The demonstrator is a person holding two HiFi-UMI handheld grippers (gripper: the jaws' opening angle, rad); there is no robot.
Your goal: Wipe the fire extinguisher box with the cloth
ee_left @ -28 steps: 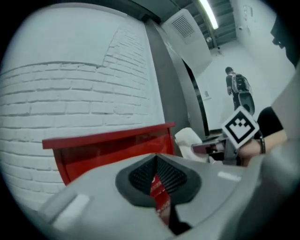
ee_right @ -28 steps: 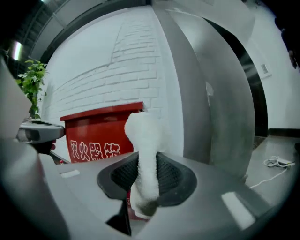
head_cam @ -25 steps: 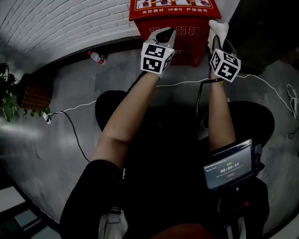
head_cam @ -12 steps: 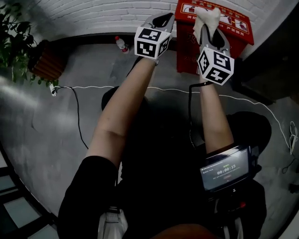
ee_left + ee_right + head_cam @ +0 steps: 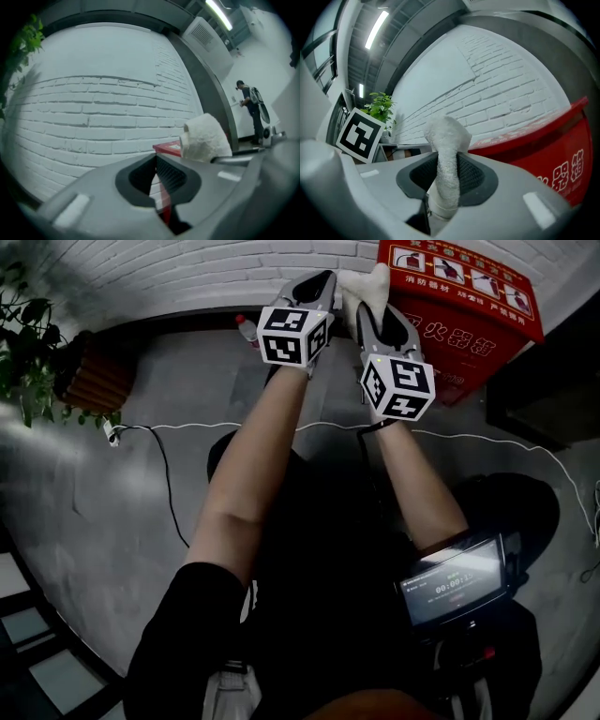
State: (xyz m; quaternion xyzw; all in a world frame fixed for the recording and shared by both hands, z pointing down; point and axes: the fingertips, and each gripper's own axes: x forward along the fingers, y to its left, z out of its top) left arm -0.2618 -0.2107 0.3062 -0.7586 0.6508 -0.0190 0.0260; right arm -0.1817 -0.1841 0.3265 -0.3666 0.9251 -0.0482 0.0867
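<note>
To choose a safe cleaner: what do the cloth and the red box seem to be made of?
The cloth: soft white terry-like fabric, perhaps cotton; its surface is fuzzy. The red box: painted metal or hard plastic, I cannot tell which; smooth, slightly glossy faces with white printed characters.

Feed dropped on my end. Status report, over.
Left gripper shut, empty. Right gripper shut on cloth. Cloth held left of fire extinguisher box, not touching. Nothing seen between them.

right gripper (image 5: 377,315) and its white cloth (image 5: 364,282) moved left off the red fire extinguisher box (image 5: 469,296), box now upper right, left gripper (image 5: 312,287) closer alongside
</note>
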